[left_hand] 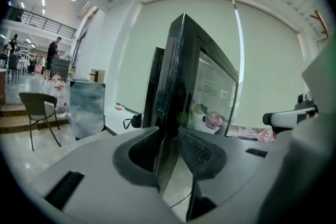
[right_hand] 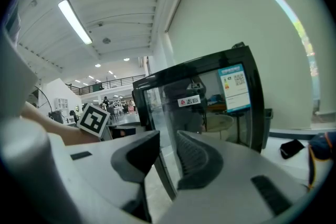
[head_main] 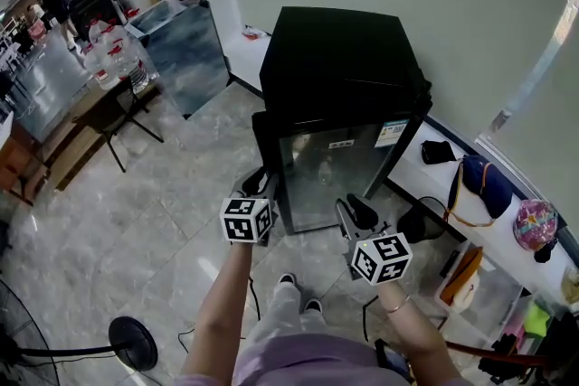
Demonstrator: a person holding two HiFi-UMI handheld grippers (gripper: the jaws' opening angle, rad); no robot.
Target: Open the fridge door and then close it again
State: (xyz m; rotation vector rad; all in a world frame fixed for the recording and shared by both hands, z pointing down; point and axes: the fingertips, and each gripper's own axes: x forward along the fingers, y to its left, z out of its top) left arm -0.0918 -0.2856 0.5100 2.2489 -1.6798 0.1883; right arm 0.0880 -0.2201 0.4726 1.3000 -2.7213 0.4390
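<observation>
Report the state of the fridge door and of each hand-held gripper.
Fridge door: ajar, its free edge gripped.
Left hand-held gripper: shut on the door's edge.
Right hand-held gripper: jaws slightly apart, holding nothing, in front of the door.

"志高" brand sticker [right_hand: 189, 100] on the fridge door [right_hand: 256, 105]; energy label [right_hand: 235, 87] print illegible.
</observation>
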